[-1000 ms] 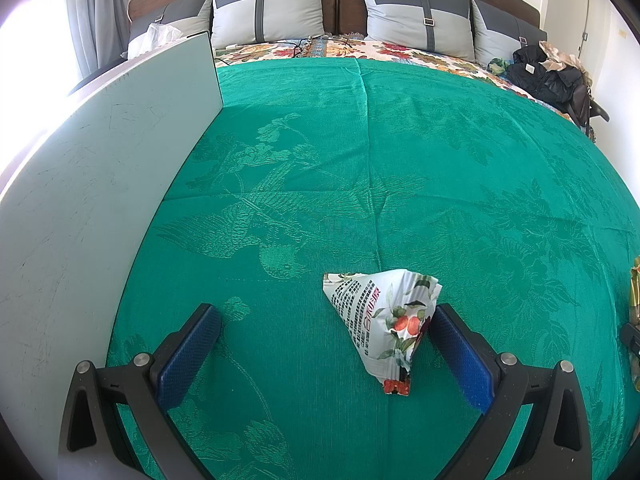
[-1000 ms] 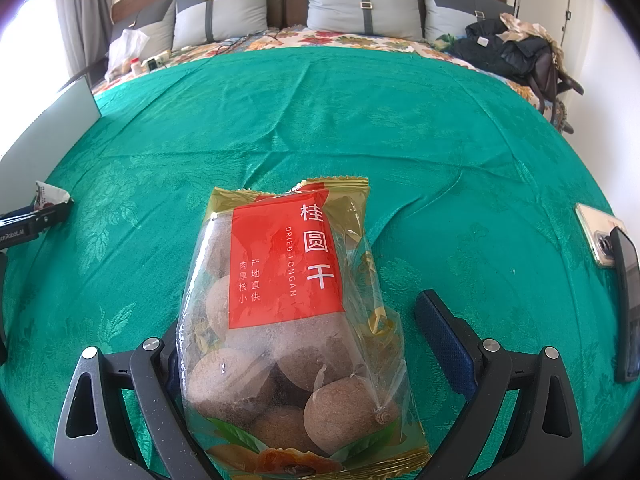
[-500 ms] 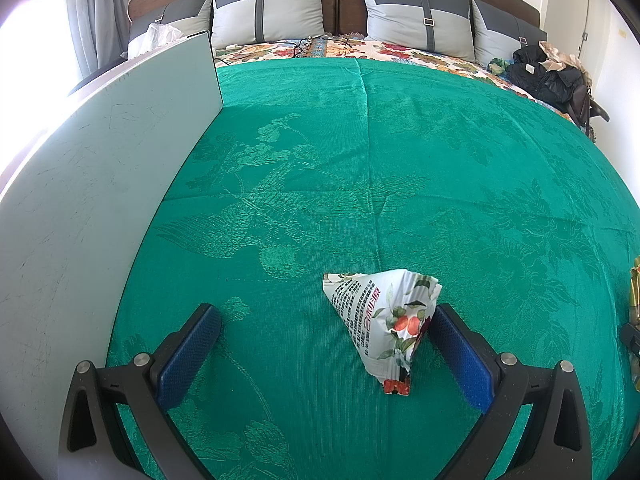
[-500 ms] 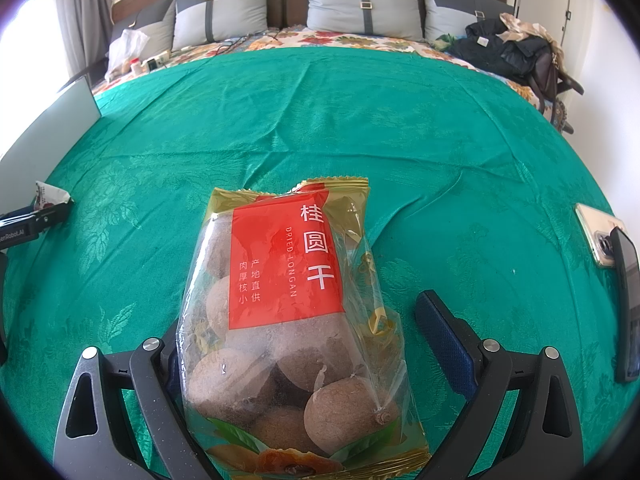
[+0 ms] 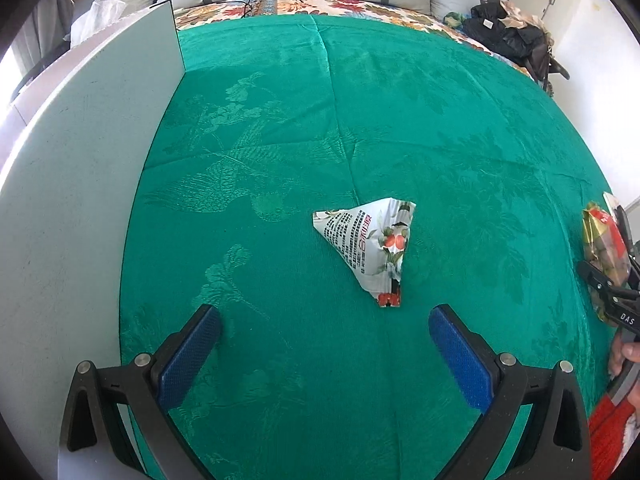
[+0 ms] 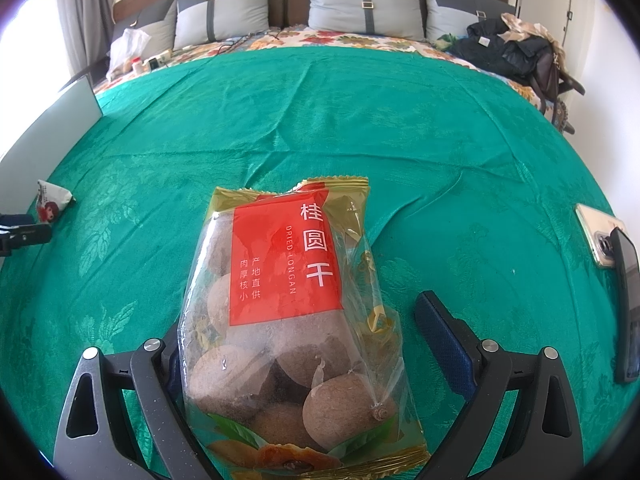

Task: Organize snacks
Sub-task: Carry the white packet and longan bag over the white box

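Broadly, largest first:
Bed (image 5: 400, 120): its green cover carries both snacks, well apart.
Longan bag (image 6: 296, 300): lies between my right hand-held gripper (image 6: 296, 320) fingers, spread wide; I judge it lined up for pinching.
Small packet (image 5: 372, 248): just ahead of my left hand-held gripper (image 5: 324, 336), spread, gripping nothing.

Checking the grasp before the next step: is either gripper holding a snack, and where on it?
Left gripper: open, holding nothing. Right gripper: longan bag lies between its spread fingers; hold unclear.
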Tool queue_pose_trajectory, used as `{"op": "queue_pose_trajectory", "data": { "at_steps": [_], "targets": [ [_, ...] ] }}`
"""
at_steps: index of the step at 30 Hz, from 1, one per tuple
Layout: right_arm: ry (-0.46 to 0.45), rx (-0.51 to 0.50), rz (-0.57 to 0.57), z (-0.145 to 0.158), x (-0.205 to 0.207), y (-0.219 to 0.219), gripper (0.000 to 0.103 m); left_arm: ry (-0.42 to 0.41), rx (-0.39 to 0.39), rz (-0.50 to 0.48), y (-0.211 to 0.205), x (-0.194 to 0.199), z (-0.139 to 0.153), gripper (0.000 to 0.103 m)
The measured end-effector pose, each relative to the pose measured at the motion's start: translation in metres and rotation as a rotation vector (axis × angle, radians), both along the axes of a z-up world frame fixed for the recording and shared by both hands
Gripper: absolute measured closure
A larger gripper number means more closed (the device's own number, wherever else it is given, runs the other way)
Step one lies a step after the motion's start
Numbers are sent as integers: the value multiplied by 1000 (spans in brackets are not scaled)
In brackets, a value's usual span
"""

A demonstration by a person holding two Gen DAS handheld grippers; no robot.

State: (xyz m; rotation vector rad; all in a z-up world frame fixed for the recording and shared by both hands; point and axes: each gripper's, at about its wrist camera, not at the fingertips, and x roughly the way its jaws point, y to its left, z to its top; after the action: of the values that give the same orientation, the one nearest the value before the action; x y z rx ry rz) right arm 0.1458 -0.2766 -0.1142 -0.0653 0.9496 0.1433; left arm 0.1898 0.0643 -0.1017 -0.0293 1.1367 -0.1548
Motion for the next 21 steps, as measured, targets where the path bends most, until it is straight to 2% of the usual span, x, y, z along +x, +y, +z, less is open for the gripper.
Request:
{"op": "queue_pose_trajectory", "data": {
  "at_steps": [3,7,9,10,11,12,13,14,16,17,20,21],
  "targets": [
    [8,34,21,8,0,1,7,-45,46,-44,-10,-2,8,0],
    [-36,65,27,29,-3,-2,7,-58,52,-48,-34,16,7,2],
    [1,81,43,30,3,-4,7,-48,76,-42,-45,25,2,18],
    [27,82,49,29,7,-4,7,-27,95,-43,-49,30,-3,42],
    [52,74,54,28,10,-2,7,-45,106,-44,-52,31,-1,54],
    [72,62,63,28,12,-1,7,-46,106,-50,-53,32,-1,60],
    [90,50,76,27,13,1,9,-49,105,-48,-54,32,0,60],
    [108,53,85,27,13,1,14,-56,100,-46,-52,30,1,62],
    [136,82,55,33,11,-7,42,-72,62,-40,-44,21,6,67],
    [150,113,26,38,9,-12,47,-82,42,-31,-39,15,10,68],
    [114,224,-15,61,-5,-24,48,-112,-47,5,-23,-6,27,68],
    [106,228,-13,65,-10,-23,48,-120,-86,17,-18,-13,34,68]
  ]
}}
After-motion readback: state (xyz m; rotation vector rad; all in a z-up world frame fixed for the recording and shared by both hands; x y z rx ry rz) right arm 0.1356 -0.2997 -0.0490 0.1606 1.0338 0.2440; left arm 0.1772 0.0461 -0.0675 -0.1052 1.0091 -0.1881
